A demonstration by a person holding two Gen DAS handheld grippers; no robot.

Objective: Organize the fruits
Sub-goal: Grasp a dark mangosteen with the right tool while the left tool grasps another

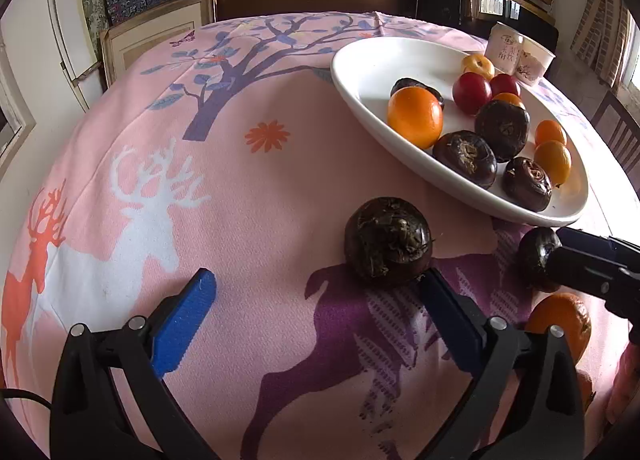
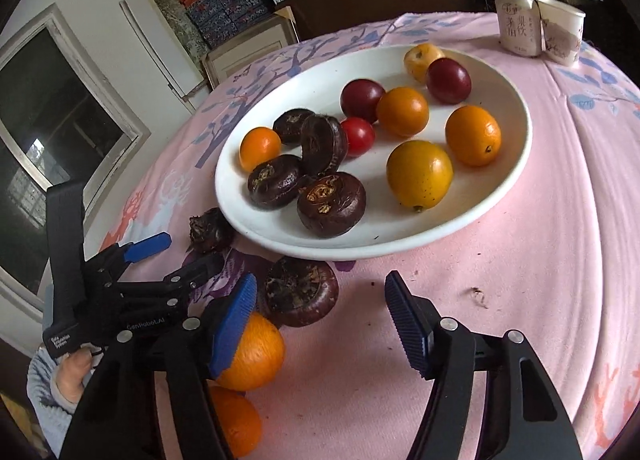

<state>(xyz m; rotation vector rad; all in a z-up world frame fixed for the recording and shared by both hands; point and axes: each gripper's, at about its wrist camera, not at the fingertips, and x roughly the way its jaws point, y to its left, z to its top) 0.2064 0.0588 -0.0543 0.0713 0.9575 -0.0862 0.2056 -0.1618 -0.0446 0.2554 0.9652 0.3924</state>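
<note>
The left gripper gapes over the bench, a dark water chestnut at its right fingertip. The right gripper stands open, empty; its left finger hides part of an orange. Another chestnut, perhaps touching it, lies before the white plate of fruit.

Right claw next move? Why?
Probably shift the right claw left so both pads bracket the dark water chestnut lying off the white plate. The claw is open with nothing between the pads, and its left pad sits over an orange, not beside the chestnut.
</note>
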